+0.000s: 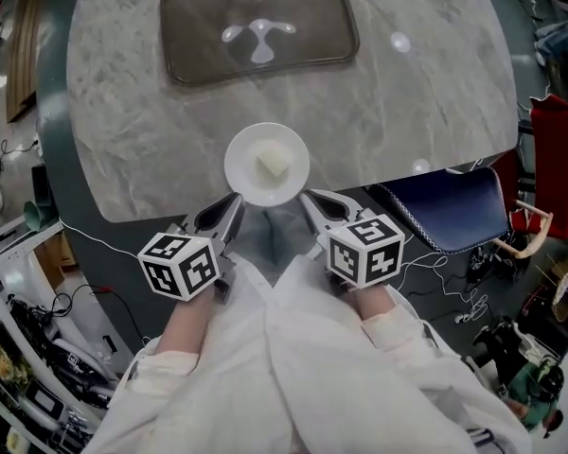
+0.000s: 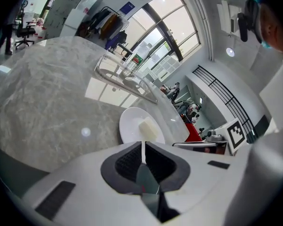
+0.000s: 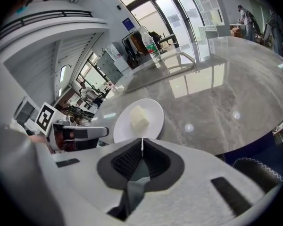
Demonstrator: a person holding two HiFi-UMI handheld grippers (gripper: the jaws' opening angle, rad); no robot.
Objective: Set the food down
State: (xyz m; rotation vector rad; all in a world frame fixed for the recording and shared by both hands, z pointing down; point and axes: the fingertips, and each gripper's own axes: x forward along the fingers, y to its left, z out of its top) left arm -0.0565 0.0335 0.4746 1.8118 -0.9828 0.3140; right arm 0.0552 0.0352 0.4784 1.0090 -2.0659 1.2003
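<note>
Out of white sleeves (image 1: pixel 265 367) reach the left tongs (image 1: pixel 229 208) and the right tongs (image 1: pixel 314 204), each clenched on the near rim of a white plate (image 1: pixel 246 154). A pale food cube (image 1: pixel 272 164) sits mid-plate. The plate overlaps the near edge of the grey marble table (image 1: pixel 142 112). Farther back lies a dark tray (image 1: pixel 199 26).

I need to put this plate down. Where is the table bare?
Bare marble runs between the tray and the table's near edge, just beyond the plate, and on both sides of the tray. Only the far middle is taken, by the tray.
</note>
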